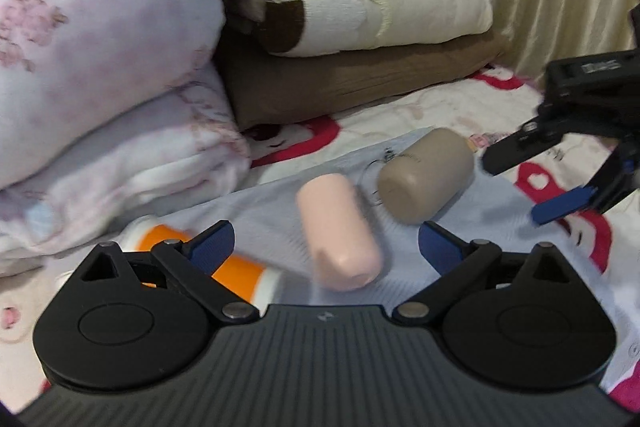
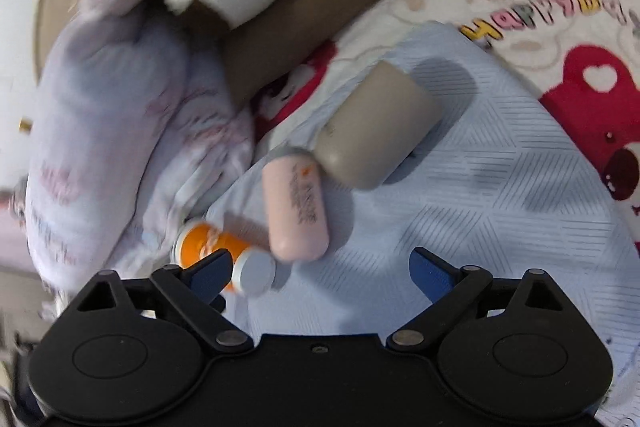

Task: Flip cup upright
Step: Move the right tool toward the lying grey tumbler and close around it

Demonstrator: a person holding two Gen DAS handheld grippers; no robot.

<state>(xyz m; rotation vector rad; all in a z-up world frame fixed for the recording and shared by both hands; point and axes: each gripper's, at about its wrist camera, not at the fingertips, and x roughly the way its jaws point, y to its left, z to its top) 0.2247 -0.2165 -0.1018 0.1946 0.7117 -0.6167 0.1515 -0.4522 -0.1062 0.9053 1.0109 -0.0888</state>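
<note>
Approach step, nothing gripped yet. Three cups lie on their sides on a pale blue ribbed mat [image 2: 500, 195] on the bed: taupe cup [image 1: 424, 175], pink cup [image 1: 340, 233] just beside it — maybe touching — and an orange cup [image 2: 218, 251] w/ white ends nearest the pillows. Left claw [image 1: 326, 247] is spread, empty, facing the pink cup; right claw [image 2: 320, 273] also spread, empty. All smooth, rounded cylinders — likely to roll on soft bedding. Next: close across a body, then tip it onto its base.

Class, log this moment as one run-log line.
left gripper: open, empty | right gripper: open, empty | pink cup, taupe cup, orange cup: lying down | stage: approach
</note>
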